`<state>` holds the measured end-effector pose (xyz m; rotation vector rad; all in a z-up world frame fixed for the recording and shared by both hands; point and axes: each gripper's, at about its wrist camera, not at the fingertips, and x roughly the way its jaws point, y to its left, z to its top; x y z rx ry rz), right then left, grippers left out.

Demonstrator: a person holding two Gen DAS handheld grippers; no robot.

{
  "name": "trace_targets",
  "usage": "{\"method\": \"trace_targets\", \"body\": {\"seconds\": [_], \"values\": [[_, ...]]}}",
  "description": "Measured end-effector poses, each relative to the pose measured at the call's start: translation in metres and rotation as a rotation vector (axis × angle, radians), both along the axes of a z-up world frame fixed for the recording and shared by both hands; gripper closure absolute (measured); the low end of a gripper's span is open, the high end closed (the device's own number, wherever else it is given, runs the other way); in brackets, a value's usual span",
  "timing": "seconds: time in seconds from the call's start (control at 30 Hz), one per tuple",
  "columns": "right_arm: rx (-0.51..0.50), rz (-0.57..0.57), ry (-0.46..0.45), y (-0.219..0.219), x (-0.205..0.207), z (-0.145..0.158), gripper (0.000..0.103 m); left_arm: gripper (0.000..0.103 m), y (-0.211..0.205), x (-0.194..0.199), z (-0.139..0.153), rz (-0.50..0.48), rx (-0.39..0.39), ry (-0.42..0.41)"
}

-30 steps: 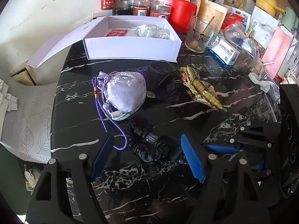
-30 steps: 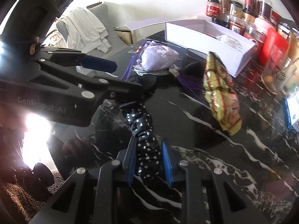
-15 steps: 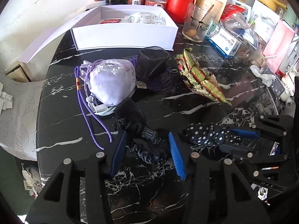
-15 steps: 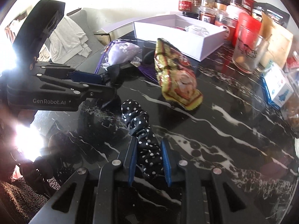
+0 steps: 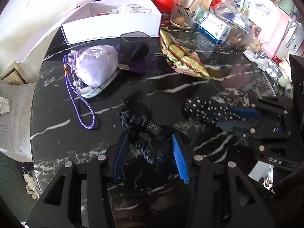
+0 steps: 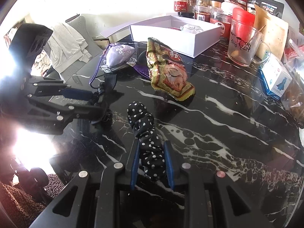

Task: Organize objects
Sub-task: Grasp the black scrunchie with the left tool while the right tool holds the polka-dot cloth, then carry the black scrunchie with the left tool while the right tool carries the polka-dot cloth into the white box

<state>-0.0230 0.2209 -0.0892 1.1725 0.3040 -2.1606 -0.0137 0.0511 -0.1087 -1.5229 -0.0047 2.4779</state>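
Observation:
On the black marble table [image 5: 190,87] lies a dark navy scrunchie [image 5: 133,119] with a small label. My left gripper [image 5: 149,135] is shut on it, both blue pads against the fabric. The right wrist view shows that left gripper [image 6: 98,100] at the left, with the dark scrunchie [image 6: 99,93] in its fingers. A black scrunchie with white dots [image 6: 142,121] sits between the pads of my right gripper [image 6: 151,143]. Those jaws are opening slightly, with the pads still on the fabric. In the left wrist view the dotted scrunchie [image 5: 201,108] and right gripper [image 5: 224,118] are at the right.
An open white box [image 5: 114,28] stands at the back with small items inside. In front of it lie a lilac pouch [image 5: 96,62] with a purple cord, a dark tasselled item [image 5: 133,47] and a gold snack packet [image 5: 182,58]. Jars [image 6: 201,1], a glass mug [image 6: 243,43] and packages crowd the far edge.
The left jaws narrowed onto the dark scrunchie and the gripper came lower over it. The right gripper carried the dotted scrunchie sideways, away from the left gripper.

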Motion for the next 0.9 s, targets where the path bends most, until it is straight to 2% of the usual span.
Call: {"method": "trace_targets", "body": {"seconds": [0.1,0.13,0.2,0.37,0.53,0.57,0.63,0.67,0.7,0.73,0.77,0.9], "values": [[-0.003,-0.006,0.011,0.001,0.002,-0.001,0.061,0.048,0.003,0.005,-0.001,-0.001,-0.010,0.003],[-0.001,-0.008,0.013,0.000,0.002,-0.002,0.054,0.039,0.005,0.006,-0.001,0.002,-0.014,0.003],[-0.003,-0.011,0.022,0.000,0.003,-0.003,0.050,0.034,0.008,0.007,-0.002,0.003,-0.022,0.011],[-0.011,-0.008,0.036,-0.002,0.001,-0.003,0.050,0.033,0.021,0.003,-0.005,-0.024,-0.064,0.037],[-0.002,0.003,0.050,-0.007,0.002,-0.004,0.050,0.033,0.024,0.003,-0.006,-0.043,-0.066,0.054],[0.001,0.006,0.056,-0.008,0.003,-0.004,0.052,0.033,0.024,0.003,-0.006,-0.046,-0.066,0.058],[0.007,0.013,0.063,-0.009,0.004,-0.004,0.064,0.033,0.025,0.004,-0.007,-0.050,-0.066,0.065],[0.010,0.017,0.064,-0.010,0.004,-0.004,0.068,0.034,0.025,0.004,-0.007,-0.051,-0.064,0.071],[0.016,0.020,0.070,-0.011,0.004,-0.003,0.081,0.036,0.025,0.005,-0.006,-0.057,-0.062,0.078],[0.016,0.019,0.073,-0.011,0.005,-0.004,0.085,0.047,0.025,0.006,-0.006,-0.064,-0.065,0.088],[0.013,0.022,0.074,-0.011,0.006,-0.004,0.085,0.058,0.026,0.007,-0.005,-0.075,-0.065,0.095],[-0.003,0.031,0.054,-0.011,0.006,-0.003,0.085,0.069,0.024,0.007,-0.003,-0.080,-0.043,0.086]]}}
